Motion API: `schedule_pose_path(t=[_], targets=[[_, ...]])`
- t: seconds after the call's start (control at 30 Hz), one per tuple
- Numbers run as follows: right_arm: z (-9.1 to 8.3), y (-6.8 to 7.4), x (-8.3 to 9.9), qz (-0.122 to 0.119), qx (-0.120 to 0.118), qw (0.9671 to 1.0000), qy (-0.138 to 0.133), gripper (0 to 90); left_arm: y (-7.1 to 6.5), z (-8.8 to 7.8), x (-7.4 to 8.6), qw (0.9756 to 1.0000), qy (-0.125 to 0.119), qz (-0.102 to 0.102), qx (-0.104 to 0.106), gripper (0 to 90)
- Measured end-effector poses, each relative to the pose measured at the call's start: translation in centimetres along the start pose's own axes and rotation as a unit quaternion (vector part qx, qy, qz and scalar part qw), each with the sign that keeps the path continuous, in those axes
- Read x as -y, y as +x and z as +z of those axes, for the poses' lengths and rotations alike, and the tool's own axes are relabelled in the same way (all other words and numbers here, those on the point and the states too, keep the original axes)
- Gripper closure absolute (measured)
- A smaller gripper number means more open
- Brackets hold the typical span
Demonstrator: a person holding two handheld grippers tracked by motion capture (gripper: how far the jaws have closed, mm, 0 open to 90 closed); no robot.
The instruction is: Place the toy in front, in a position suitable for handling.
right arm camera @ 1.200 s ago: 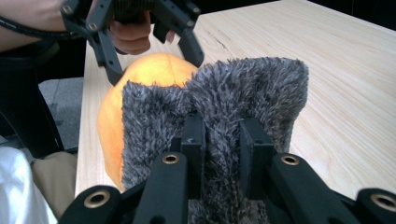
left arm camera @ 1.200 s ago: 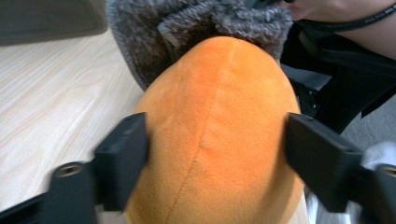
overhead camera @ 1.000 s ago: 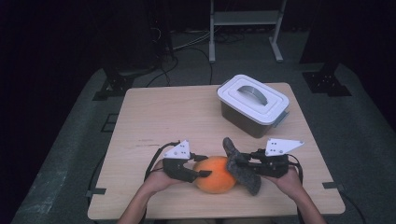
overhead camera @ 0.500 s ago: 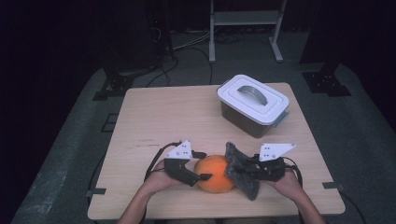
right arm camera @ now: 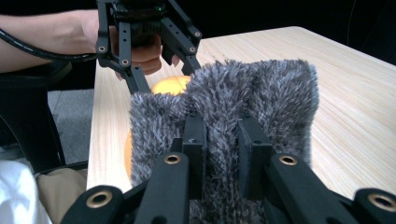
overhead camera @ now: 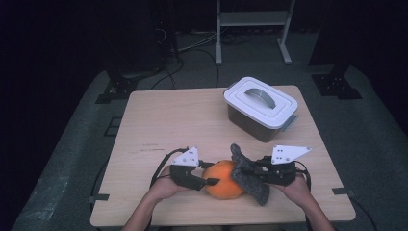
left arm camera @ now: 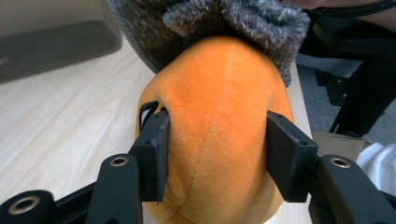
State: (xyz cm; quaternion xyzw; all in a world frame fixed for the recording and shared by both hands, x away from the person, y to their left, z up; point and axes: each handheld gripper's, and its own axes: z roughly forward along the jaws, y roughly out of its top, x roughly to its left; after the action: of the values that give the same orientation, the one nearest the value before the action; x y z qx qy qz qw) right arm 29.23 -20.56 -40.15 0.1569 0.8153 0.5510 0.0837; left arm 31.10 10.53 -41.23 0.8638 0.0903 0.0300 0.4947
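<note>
The orange plush ball [left arm camera: 219,135] is cut off at the bottom edge in the left gripper view and largely hidden behind the grey furry cloth [right arm camera: 233,102] in the right gripper view.

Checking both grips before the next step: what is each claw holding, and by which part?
Left claw: the orange plush ball, pinched across its near end. Right claw: a fold of the grey fuzzy cloth.

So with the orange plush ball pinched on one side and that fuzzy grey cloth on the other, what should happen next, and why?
Probably draw the fuzzy grey cloth further over the round orange plush ball. The left gripper, whose jaws have just been closing, clamps the ball, while the right gripper pinches a fold of cloth that covers just the ball's near end.
</note>
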Motion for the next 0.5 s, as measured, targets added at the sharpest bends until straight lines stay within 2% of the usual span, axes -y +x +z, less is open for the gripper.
schedule_pose_path(t=[0.07,0.17,0.27,0.37,0.47,0.5], targets=[[0.5,0.1,0.1,-0.005,0.0,0.9999,0.01,74.7,0.0,-0.2,-0.2,1.0,-0.002,0.004,-0.006,47.6],[0.5,-0.4,0.6,0.008,-0.002,0.9999,0.014,74.6,0.1,-0.8,-0.4,0.9997,-0.016,0.001,-0.016,47.9],[0.6,-0.8,1.3,0.013,0.008,0.9993,0.034,74.5,0.2,-1.3,-0.6,0.9992,-0.035,-0.002,-0.019,47.9],[0.7,-0.6,1.2,0.013,0.011,0.9994,0.029,74.6,0.2,-1.5,-0.7,0.999,-0.039,-0.002,-0.021,47.9],[0.8,0.0,0.2,0.009,-0.007,0.9999,-0.006,74.5,0.1,-1.3,-0.7,0.9991,-0.037,-0.001,-0.018,47.2],[1.3,0.4,0.1,-0.004,-0.007,0.9999,0.013,74.5,0.1,-1.2,-0.7,0.9993,-0.034,0.001,-0.018,44.7]])
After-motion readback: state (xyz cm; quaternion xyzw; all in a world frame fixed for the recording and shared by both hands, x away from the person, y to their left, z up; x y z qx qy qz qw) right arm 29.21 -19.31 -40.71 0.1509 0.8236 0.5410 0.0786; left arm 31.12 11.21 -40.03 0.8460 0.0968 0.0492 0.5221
